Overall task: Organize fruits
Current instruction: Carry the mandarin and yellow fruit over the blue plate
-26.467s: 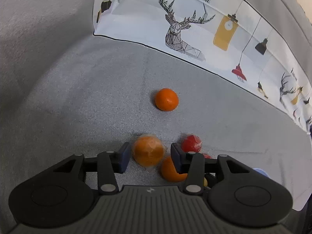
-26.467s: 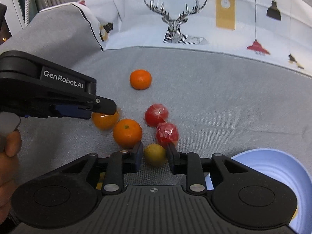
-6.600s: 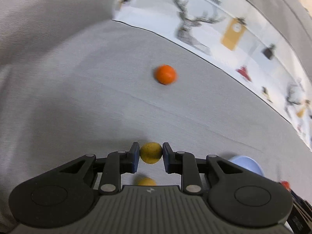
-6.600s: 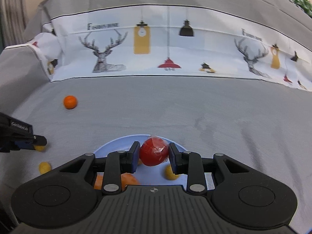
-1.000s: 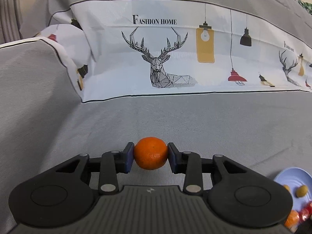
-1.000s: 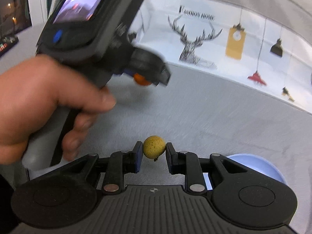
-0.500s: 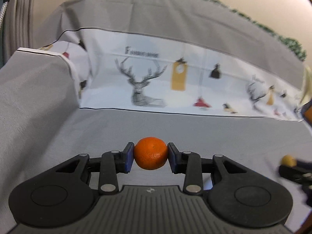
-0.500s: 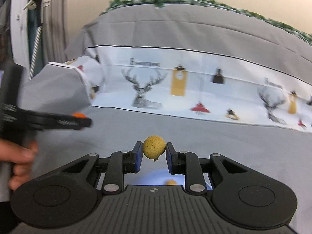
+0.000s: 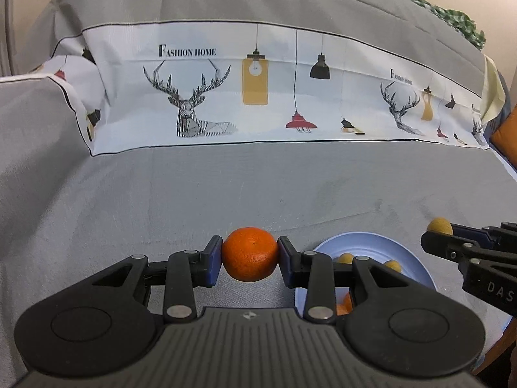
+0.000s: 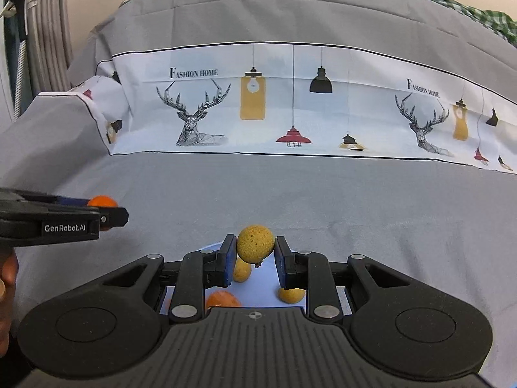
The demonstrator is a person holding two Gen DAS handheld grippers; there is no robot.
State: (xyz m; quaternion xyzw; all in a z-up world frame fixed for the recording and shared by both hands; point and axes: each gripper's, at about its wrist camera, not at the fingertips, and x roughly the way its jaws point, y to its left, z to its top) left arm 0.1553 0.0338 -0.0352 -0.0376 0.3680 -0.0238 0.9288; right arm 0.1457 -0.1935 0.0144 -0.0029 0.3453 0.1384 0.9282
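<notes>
My left gripper [image 9: 249, 255] is shut on an orange mandarin [image 9: 249, 254] and holds it above the grey cloth, just left of a light blue plate [image 9: 371, 245]. My right gripper [image 10: 255, 252] is shut on a small yellow fruit [image 10: 255, 243] and holds it over the plate [image 10: 258, 291]. The plate holds small yellow fruits [image 10: 241, 271] and an orange one [image 10: 223, 299]. The left gripper also shows in the right wrist view [image 10: 106, 213] at the left, and the right gripper shows in the left wrist view [image 9: 436, 236] at the right.
A grey cloth [image 9: 161, 200] covers the surface. A white printed cloth with deer and lamps [image 9: 258, 97] rises behind. A raised grey fold [image 9: 32, 123] stands at the left. An orange cushion [image 9: 507, 139] sits at the far right edge.
Both grippers have come over toward the plate with their fruits still held. The plate now shows below the right gripper and beside the left one.
</notes>
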